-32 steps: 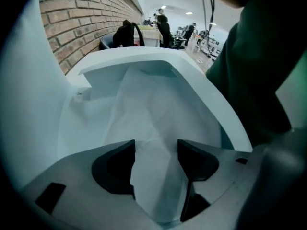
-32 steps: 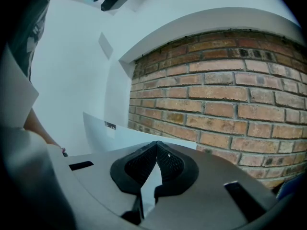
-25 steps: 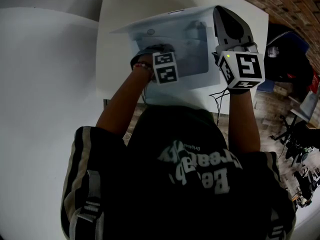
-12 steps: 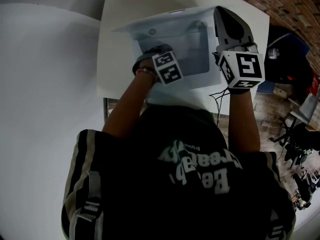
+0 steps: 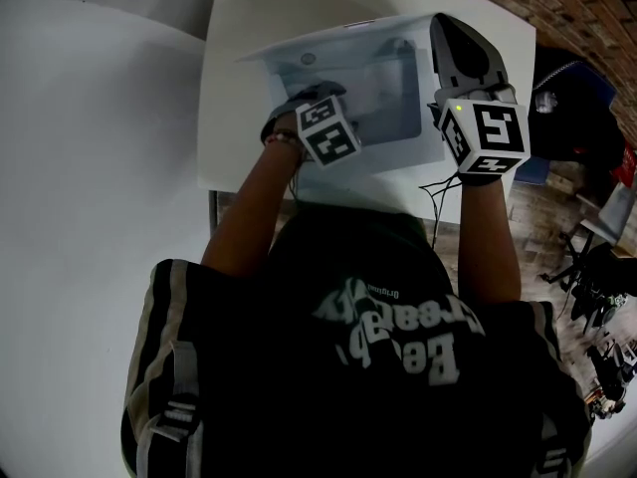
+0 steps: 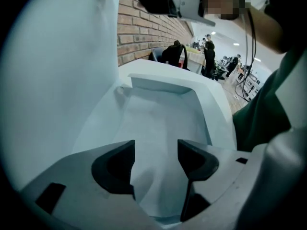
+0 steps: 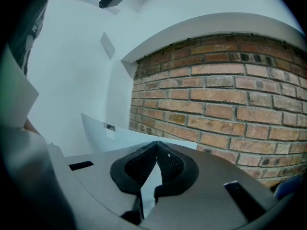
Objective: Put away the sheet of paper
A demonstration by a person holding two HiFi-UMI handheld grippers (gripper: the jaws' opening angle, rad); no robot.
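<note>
My right tool [image 7: 156, 150] is clenched on the edge of the folder [image 5: 284, 53] on the desk [image 5: 234, 137], and my left tool [image 6: 156, 162] is released, open over the sheet of paper [image 6: 163, 121] inside, so I think it is nearly put away.

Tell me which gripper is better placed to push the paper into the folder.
Left, probably. The left gripper is open with the paper between its jaws, over the folder. The right gripper is shut on the folder's edge and holds it up.
</note>
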